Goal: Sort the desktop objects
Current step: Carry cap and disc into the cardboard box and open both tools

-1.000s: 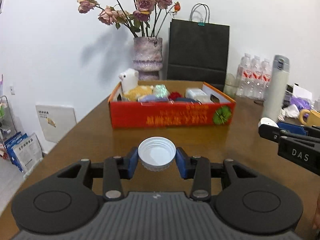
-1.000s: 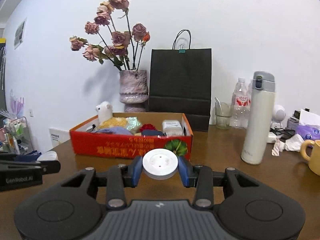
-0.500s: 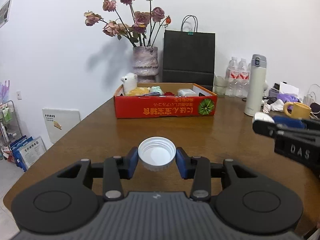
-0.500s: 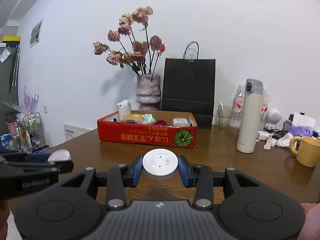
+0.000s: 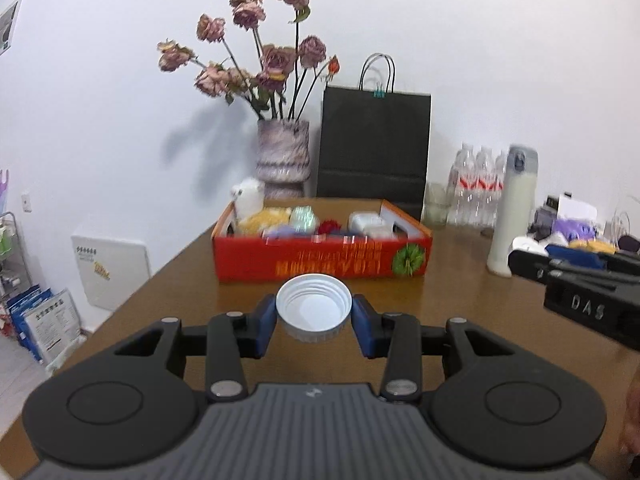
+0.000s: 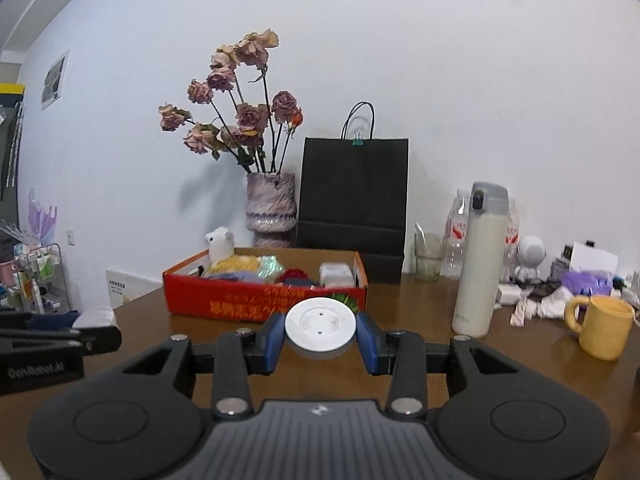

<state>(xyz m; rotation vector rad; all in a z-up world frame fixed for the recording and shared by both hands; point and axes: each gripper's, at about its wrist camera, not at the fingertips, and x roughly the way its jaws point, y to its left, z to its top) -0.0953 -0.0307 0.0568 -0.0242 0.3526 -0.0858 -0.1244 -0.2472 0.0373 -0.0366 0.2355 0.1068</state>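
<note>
Brown wooden desk (image 5: 460, 300) carries a red cardboard box (image 5: 320, 264). Before it, left tongs (image 5: 314, 320) clamp a white ribbed plastic cap (image 5: 314, 314); right tongs (image 6: 320, 330) clamp a white round plastic disc (image 6: 320, 325). Both seem light, stiff, slippery; grip opposite rims.

We see a glossy wooden table (image 5: 460, 300) throwing back light, a printed cardboard box (image 5: 320, 260), a matt black paper bag (image 6: 354, 188), a smooth white plastic cap (image 5: 314, 312) with ribbed walls, and a glazed yellow mug (image 6: 604, 326).

White ribbed cap (image 5: 313, 307); red box (image 5: 320, 264); marbled purple vase (image 5: 283, 156); black bag (image 5: 374, 148); yellow mug (image 6: 603, 327)
</note>
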